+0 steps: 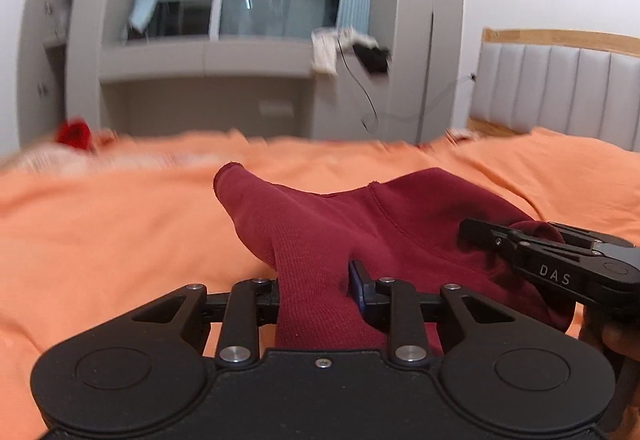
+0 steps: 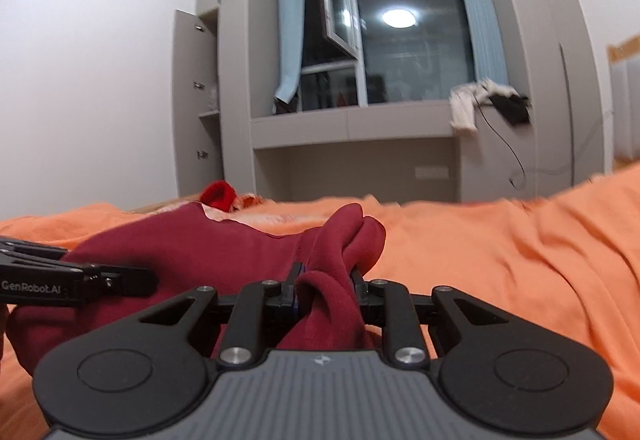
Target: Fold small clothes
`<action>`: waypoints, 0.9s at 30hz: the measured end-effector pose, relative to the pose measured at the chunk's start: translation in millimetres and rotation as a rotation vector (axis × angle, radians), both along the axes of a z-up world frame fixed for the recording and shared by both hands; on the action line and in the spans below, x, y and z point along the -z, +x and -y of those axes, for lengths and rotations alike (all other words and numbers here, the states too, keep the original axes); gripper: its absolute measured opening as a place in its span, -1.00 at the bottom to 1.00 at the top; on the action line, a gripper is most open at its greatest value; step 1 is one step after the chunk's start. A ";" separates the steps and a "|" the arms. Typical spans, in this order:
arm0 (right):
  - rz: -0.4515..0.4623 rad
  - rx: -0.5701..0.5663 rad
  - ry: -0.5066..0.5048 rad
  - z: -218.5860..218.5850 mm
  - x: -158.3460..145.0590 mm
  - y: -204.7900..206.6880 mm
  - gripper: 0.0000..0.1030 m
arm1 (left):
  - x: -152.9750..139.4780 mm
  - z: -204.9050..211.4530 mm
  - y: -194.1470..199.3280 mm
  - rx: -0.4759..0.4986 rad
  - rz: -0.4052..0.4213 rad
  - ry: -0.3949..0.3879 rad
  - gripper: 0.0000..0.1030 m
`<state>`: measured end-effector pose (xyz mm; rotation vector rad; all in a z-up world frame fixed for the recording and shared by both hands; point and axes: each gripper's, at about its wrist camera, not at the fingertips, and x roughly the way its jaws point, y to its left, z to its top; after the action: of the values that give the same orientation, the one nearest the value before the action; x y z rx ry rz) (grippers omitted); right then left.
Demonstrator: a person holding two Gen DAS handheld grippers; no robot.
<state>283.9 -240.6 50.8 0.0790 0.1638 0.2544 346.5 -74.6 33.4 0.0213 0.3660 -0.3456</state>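
Observation:
A small dark red garment (image 1: 360, 215) lies partly lifted over the orange bed sheet (image 1: 100, 232). In the left wrist view my left gripper (image 1: 316, 286) is shut on a ribbed fold of it, which rises between the jaws. My right gripper (image 1: 520, 234) at the right is shut on another edge of the same garment. In the right wrist view the right gripper (image 2: 326, 282) pinches bunched red cloth (image 2: 200, 244), and the left gripper (image 2: 100, 274) reaches in from the left against the fabric.
A bright red item (image 2: 218, 195) lies at the bed's far edge. A grey padded headboard (image 1: 560, 87) stands at the right. Beyond the bed, a window ledge holds a white cloth (image 2: 464, 105) and a black object (image 2: 512, 107) with a hanging cable. The orange sheet spreads wrinkled to the right.

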 end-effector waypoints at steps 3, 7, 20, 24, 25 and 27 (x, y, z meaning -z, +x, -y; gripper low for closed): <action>-0.016 -0.022 -0.001 -10.7 3.5 18.6 -0.56 | -1.7 -10.2 3.4 -0.042 0.024 0.015 -0.41; -0.128 -0.031 -0.015 -13.9 18.2 37.6 -0.55 | 9.5 -20.7 20.5 -0.074 -0.086 -0.014 -0.40; -0.252 0.014 0.068 4.1 36.2 39.8 -0.20 | 29.6 -28.5 29.1 -0.138 -0.179 -0.030 -0.10; -0.254 0.029 0.083 6.8 34.0 38.4 0.02 | 29.0 -27.6 28.4 -0.171 -0.180 -0.021 0.21; -0.255 0.032 0.086 7.6 32.9 38.3 0.12 | 29.1 -28.2 27.4 -0.179 -0.180 -0.019 0.34; -0.253 0.037 0.095 9.7 32.1 37.6 0.23 | 28.4 -29.5 23.9 -0.204 -0.186 -0.021 0.64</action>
<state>321.5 -250.3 18.8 0.2081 0.4011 0.2143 370.4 -45.1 5.0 -0.0688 0.5436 -0.1495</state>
